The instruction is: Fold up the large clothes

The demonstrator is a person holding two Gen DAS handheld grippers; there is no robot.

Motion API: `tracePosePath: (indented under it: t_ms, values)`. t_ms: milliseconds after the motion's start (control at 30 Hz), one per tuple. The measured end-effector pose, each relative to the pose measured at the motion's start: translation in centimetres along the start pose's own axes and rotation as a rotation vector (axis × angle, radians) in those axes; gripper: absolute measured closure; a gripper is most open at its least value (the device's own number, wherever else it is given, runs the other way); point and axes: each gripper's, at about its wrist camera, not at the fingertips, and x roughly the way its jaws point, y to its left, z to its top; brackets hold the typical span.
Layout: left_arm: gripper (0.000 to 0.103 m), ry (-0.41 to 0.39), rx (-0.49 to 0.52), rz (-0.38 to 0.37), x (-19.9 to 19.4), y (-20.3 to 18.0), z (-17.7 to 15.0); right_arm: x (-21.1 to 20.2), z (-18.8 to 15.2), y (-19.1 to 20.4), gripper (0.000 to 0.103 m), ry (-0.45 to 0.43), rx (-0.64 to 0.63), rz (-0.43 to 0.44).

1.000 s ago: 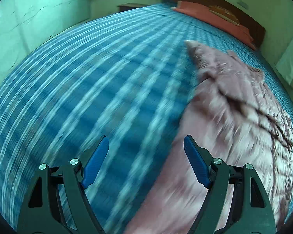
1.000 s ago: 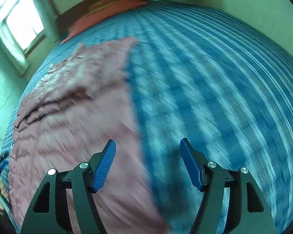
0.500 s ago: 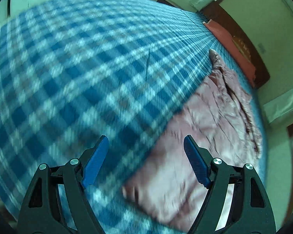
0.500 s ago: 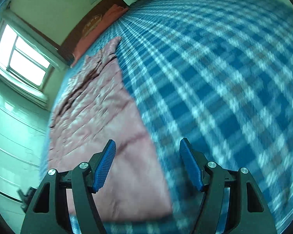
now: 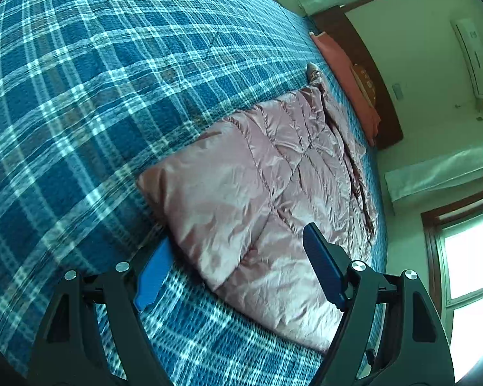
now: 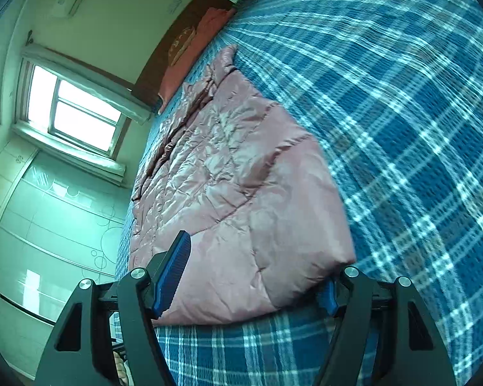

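- A bedroom: a bed under a blue plaid bedspread point(image 5: 119, 103), a window point(image 6: 77, 112) to one side.
- The pink quilted jacket point(image 5: 267, 186) lies flat along the bed's edge, its near hem toward both cameras.
- A second ago both grippers were further from the hem; now each straddles a near corner, probably ready for a fold.
- The left gripper point(image 5: 238, 267) and right gripper point(image 6: 254, 276) tilt downward, rolled sideways, jaws wide apart around the hem, pinching nothing yet.

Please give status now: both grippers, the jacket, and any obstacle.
Left gripper open, astride jacket corner. Right gripper open, astride the other near corner. Jacket flat on bed, ungripped. No obstacle seen.
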Motion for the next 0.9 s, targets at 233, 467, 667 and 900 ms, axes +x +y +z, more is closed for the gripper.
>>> tracePosePath:
  t_ms: [233, 467, 667, 900]
  values:
    - [0.024, -0.014, -0.002, -0.012, 1.6, -0.7, 0.7, 2.5, 0.2, 1.4, 0.034, -0.009, -0.01, 0.013]
    - [0.036, -0.014, 0.039, -0.018, 3.0, -1.9, 1.2, 3.8, 1.1, 1.3, 0.059, 0.0, 0.003, -0.003]
    - [0.084, 0.034, 0.068, -0.026, 4.0, -2.2, 1.2, 3.8, 1.2, 0.3, 0.088, 0.006, 0.051, 0.052]
    - [0.091, 0.002, 0.074, -0.125, 2.1, -3.5, 1.7, 2.0, 1.9, 1.9, 0.091, -0.026, 0.055, 0.185]
